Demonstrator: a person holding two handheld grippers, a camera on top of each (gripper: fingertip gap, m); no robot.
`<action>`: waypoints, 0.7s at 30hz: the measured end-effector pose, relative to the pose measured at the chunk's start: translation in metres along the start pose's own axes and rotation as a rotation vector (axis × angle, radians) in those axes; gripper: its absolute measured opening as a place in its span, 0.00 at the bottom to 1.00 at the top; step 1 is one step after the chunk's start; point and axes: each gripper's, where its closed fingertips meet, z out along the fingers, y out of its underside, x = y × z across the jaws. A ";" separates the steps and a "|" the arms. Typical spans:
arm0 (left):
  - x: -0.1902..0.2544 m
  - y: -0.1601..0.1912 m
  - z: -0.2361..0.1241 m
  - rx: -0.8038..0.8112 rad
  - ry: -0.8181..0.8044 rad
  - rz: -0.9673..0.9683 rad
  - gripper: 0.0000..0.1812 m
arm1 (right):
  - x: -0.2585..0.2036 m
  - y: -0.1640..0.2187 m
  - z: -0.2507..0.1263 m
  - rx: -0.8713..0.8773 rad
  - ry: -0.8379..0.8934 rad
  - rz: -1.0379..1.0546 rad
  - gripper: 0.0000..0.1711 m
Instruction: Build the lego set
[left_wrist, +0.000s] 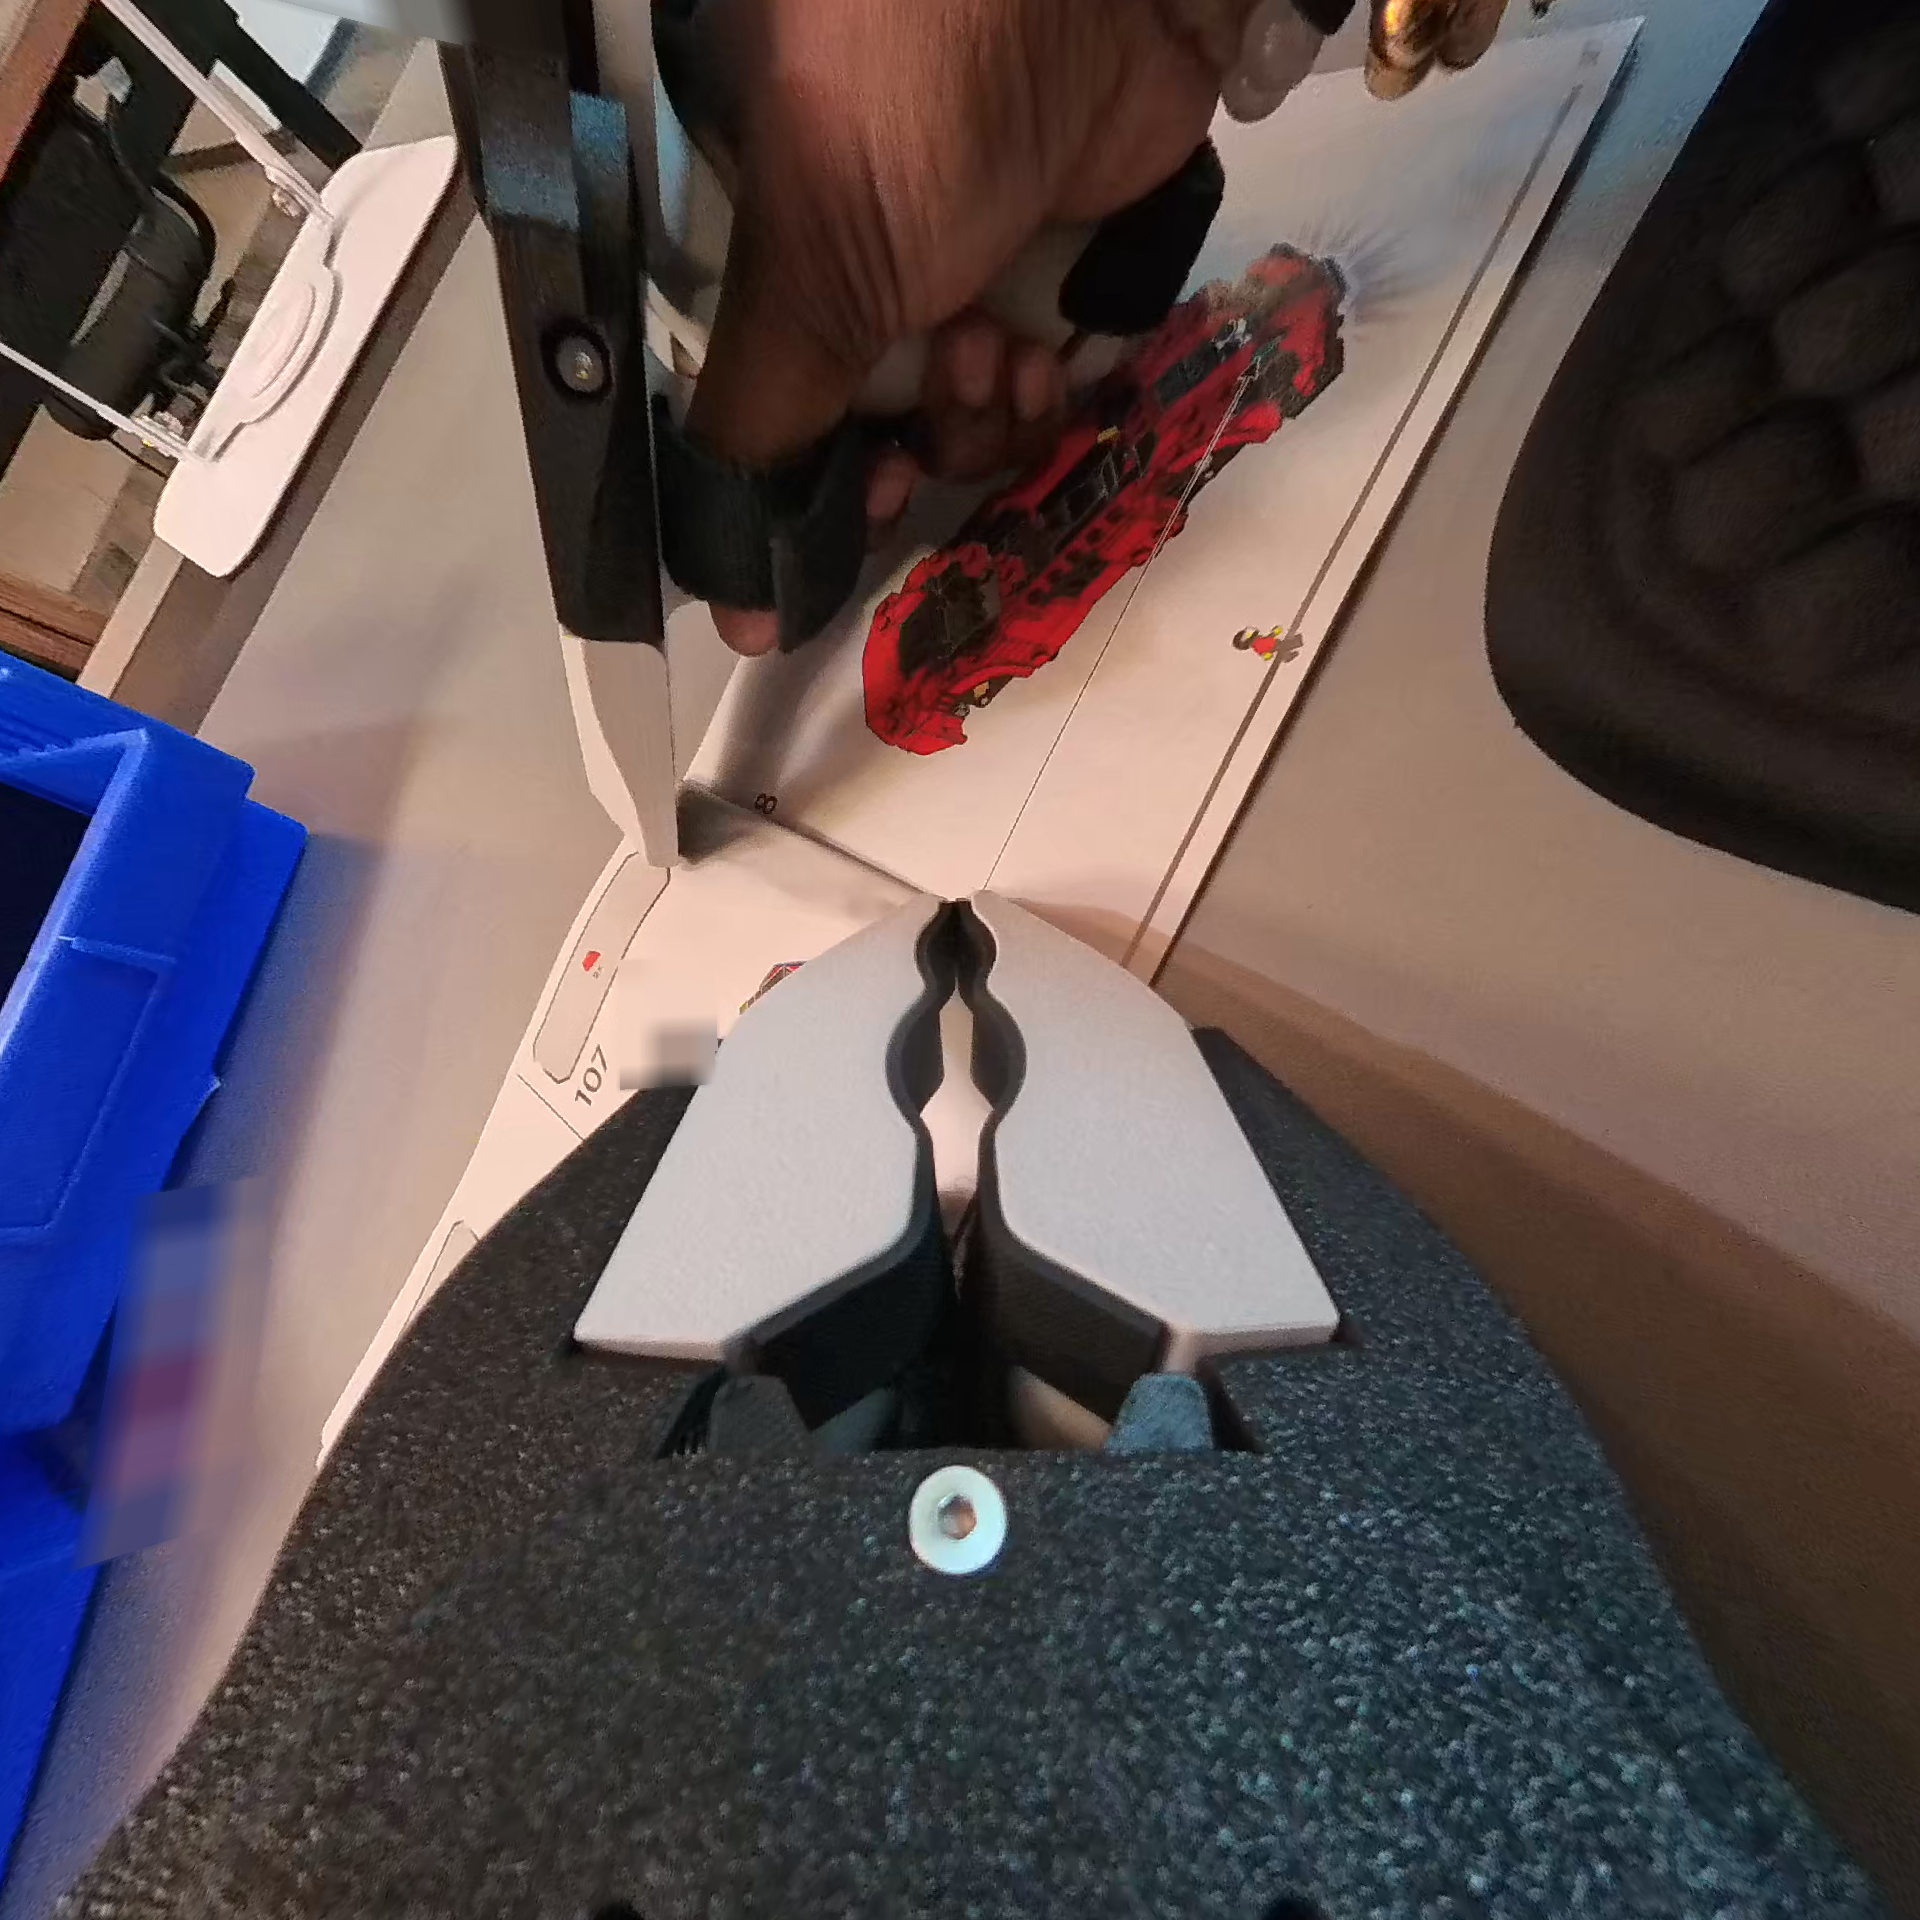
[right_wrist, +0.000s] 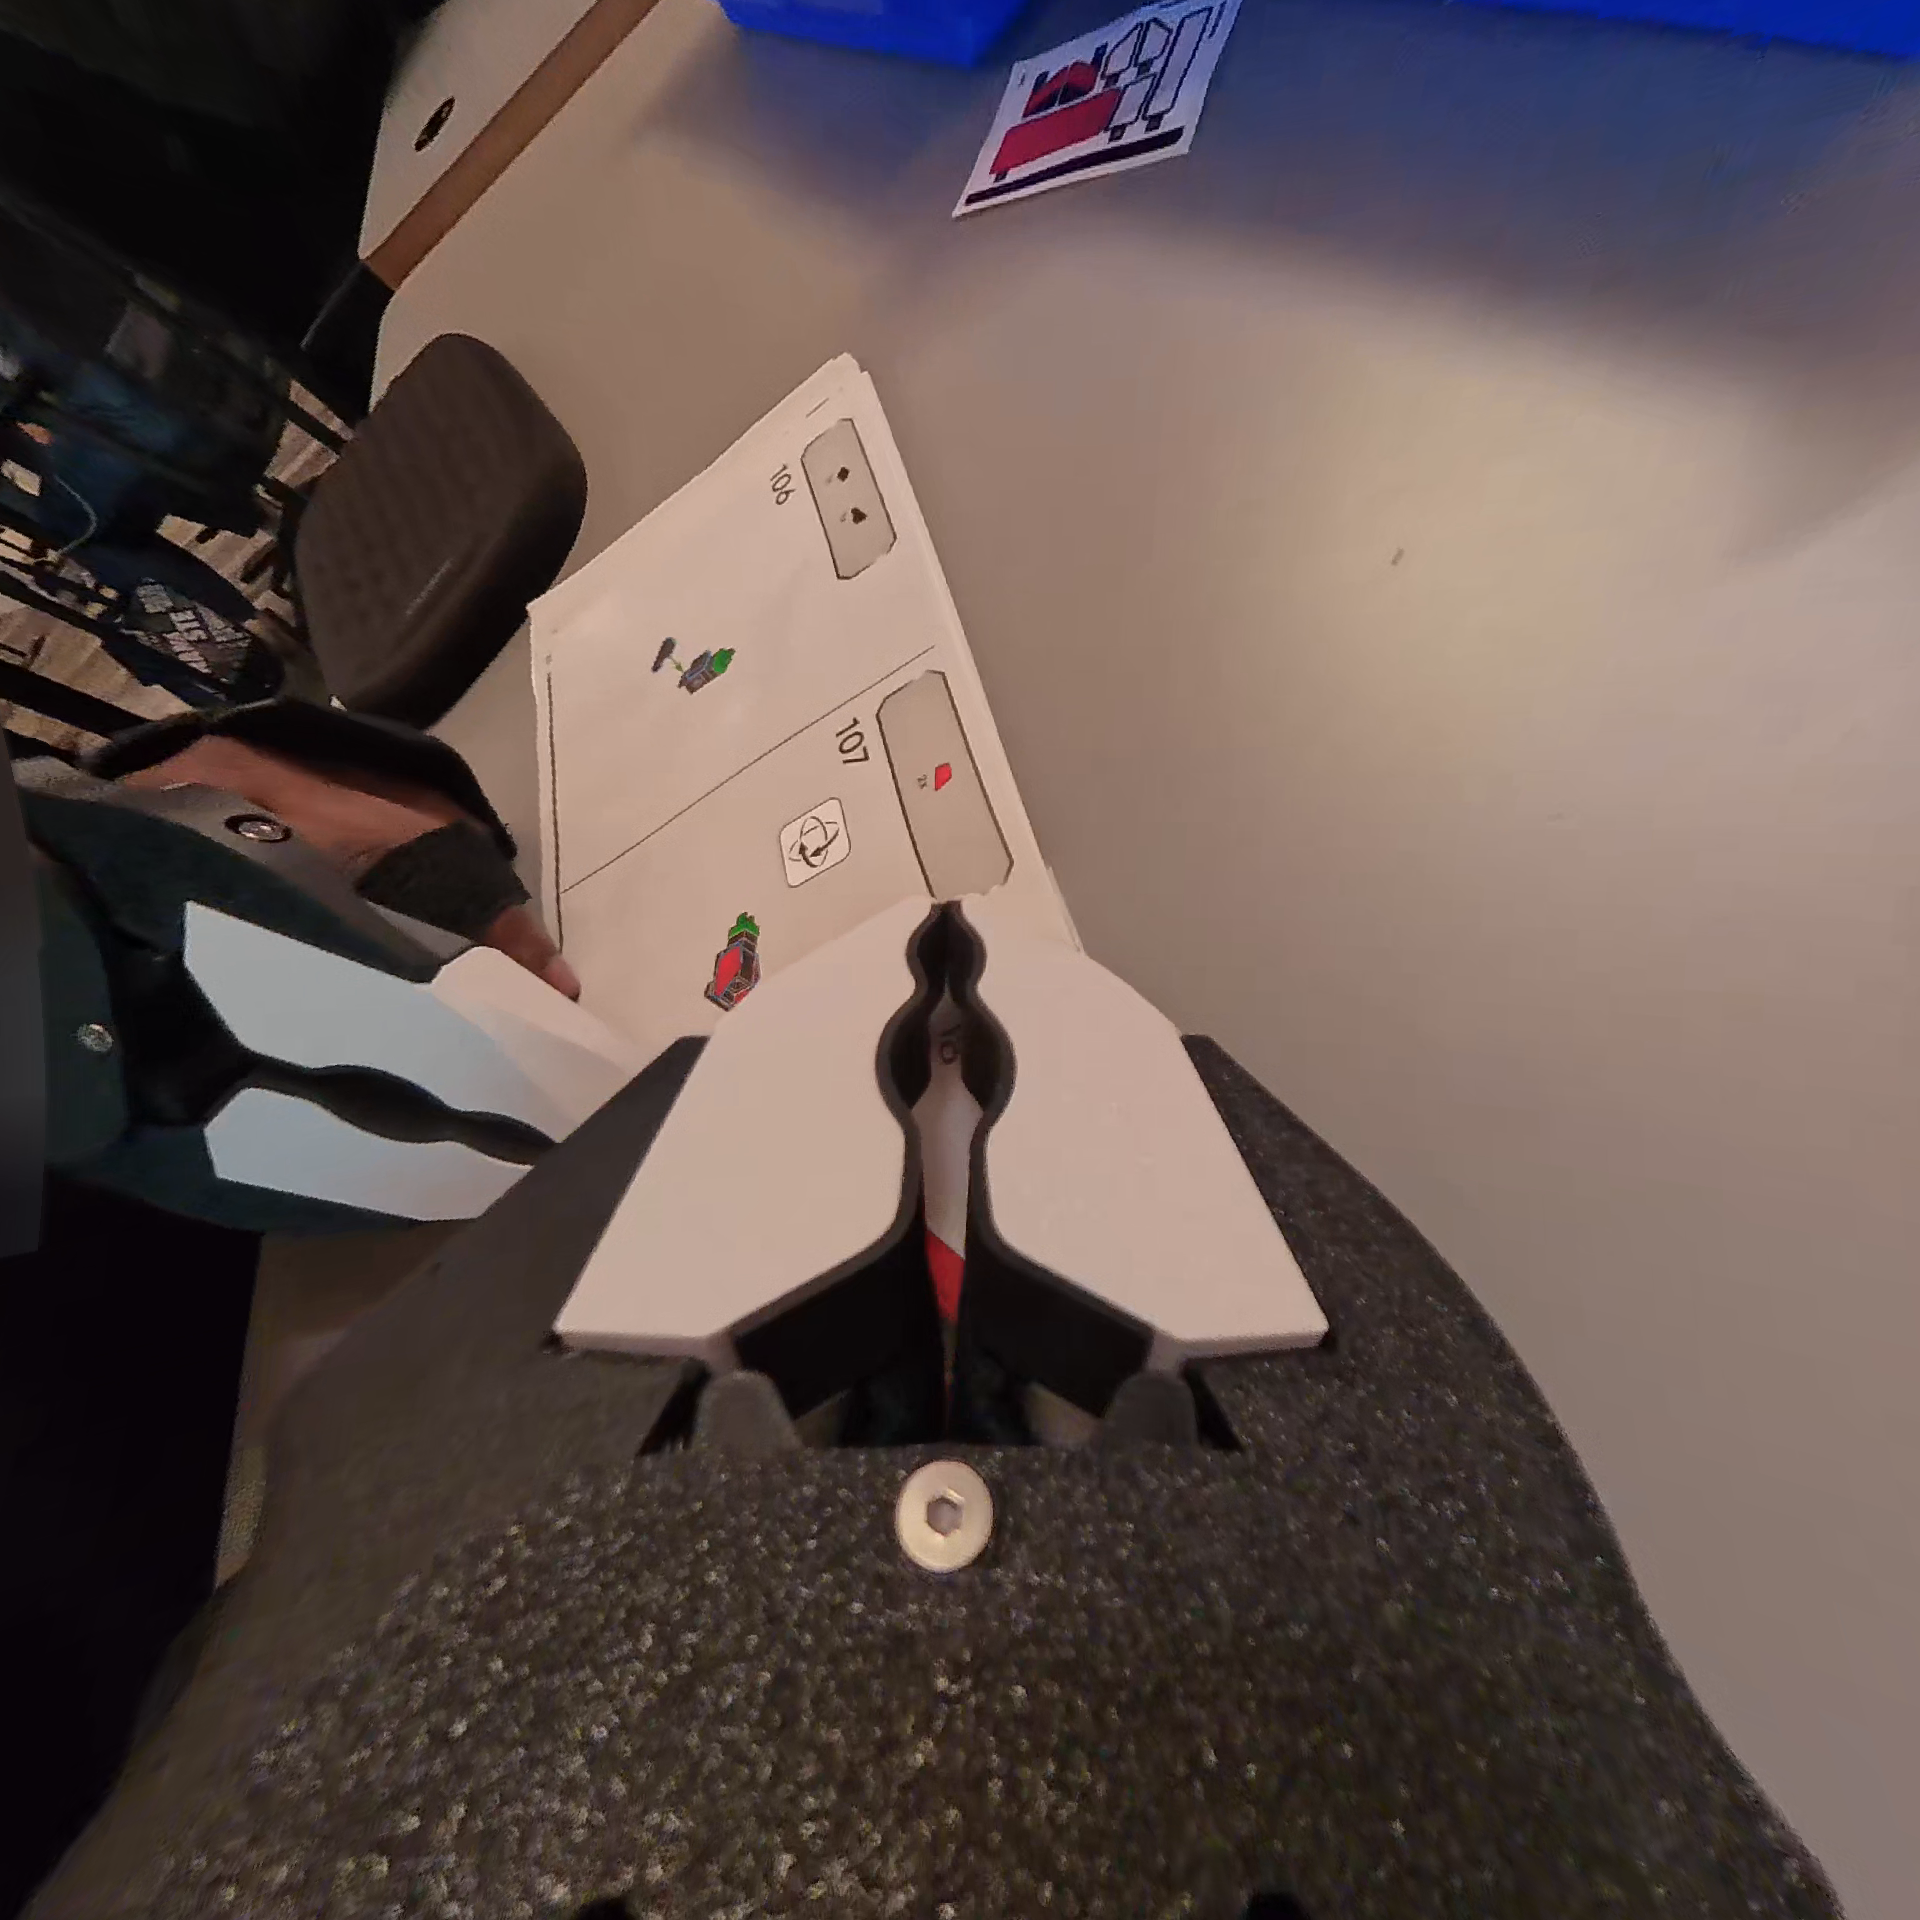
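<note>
The lego instruction booklet (left_wrist: 1143, 675) lies open on the pale table; one page shows a red car, the other small build steps (right_wrist: 727, 644). My right gripper (right_wrist: 948, 912) is shut on the edge of a booklet page, and paper shows between its fingers. In the left wrist view the right gripper (left_wrist: 657, 847) comes down from above in a hand, its tip at a lifted page edge. My left gripper (left_wrist: 961, 909) is shut just above the booklet, with nothing visible in it. It also shows at the left of the right wrist view (right_wrist: 520, 1132). No loose bricks are in view.
A blue bin (left_wrist: 125, 987) stands close on the left of the booklet. A sticker sheet (right_wrist: 1096, 104) lies farther off on the table (right_wrist: 1455, 727), near more blue plastic (right_wrist: 862, 21). A black chair seat (left_wrist: 1714, 520) sits past the table edge. A white lid (left_wrist: 281, 353) lies at the back.
</note>
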 end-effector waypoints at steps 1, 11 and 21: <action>0.000 0.000 0.000 0.001 -0.002 0.001 0.00 | 0.001 0.000 0.000 0.002 0.016 -0.019 0.00; 0.000 -0.001 0.000 0.000 -0.010 0.007 0.00 | 0.002 -0.001 0.000 0.009 0.148 -0.173 0.00; 0.004 -0.012 0.009 -0.030 -0.079 -0.004 0.00 | 0.003 0.002 -0.004 -0.030 0.105 -0.293 0.00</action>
